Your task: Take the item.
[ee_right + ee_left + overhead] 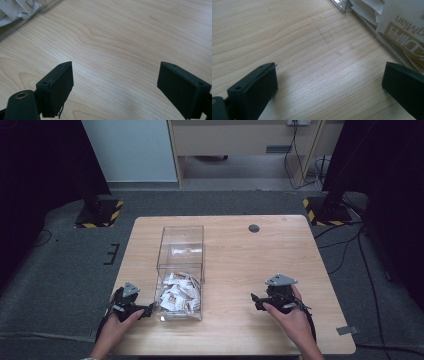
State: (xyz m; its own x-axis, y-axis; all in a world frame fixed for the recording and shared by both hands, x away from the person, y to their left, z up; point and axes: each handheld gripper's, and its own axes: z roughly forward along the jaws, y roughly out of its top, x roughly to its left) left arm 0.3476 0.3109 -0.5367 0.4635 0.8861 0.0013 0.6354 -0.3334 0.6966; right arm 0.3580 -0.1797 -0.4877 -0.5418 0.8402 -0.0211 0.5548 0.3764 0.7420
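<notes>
Grippers rest on wooden table, grey carpet around.

The left tool gapes over bare table, just beside a clear box of seemingly paper packets.

Bare wooden table, a small dark round cap near its far edge, hazard-striped stand bases behind.

The worktop is pale, matt wood grain, the box clear glossy plastic holding white, slightly shiny paper-like sachets, and each hand-held gripper's jaws look like matt black plastic.
</notes>
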